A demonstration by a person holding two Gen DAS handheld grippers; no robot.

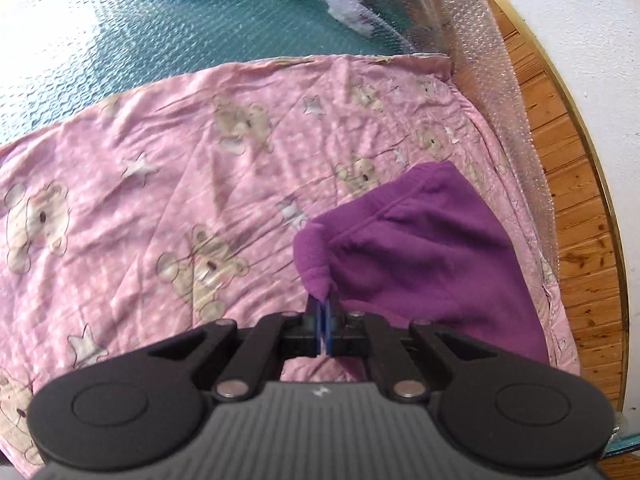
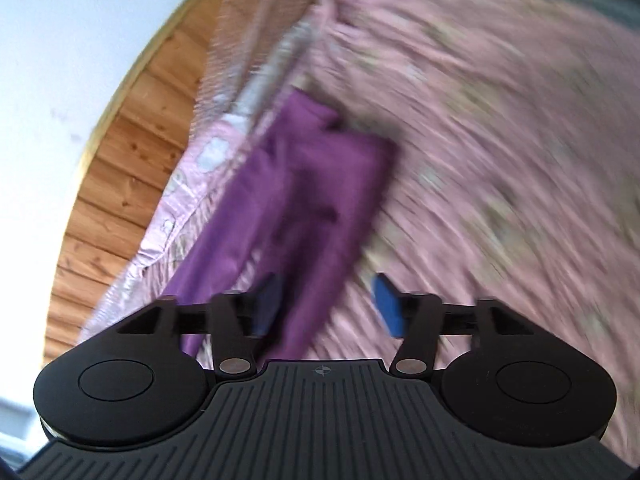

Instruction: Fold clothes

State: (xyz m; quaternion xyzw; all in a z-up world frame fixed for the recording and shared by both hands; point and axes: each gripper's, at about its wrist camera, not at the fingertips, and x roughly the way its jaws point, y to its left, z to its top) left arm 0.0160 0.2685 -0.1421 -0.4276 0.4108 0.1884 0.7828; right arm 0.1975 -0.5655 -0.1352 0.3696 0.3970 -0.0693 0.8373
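1. A pink bear-print sheet covers the work surface, with green bubble-textured matting beyond it and wood panelling at the edge.
2. A purple fleece garment lies on the sheet near that wooden edge.
3. The left gripper has its jaws pressed together on a pinch of the garment's near edge, lifting it into a peak.
4. The right gripper stands wide apart and holds nothing; one end of the garment lies between its fingers.
5. From the blurred right wrist view, the garment's long axis runs away from the jaws, along the sheet's edge.
6. How far folding has gone cannot be judged.
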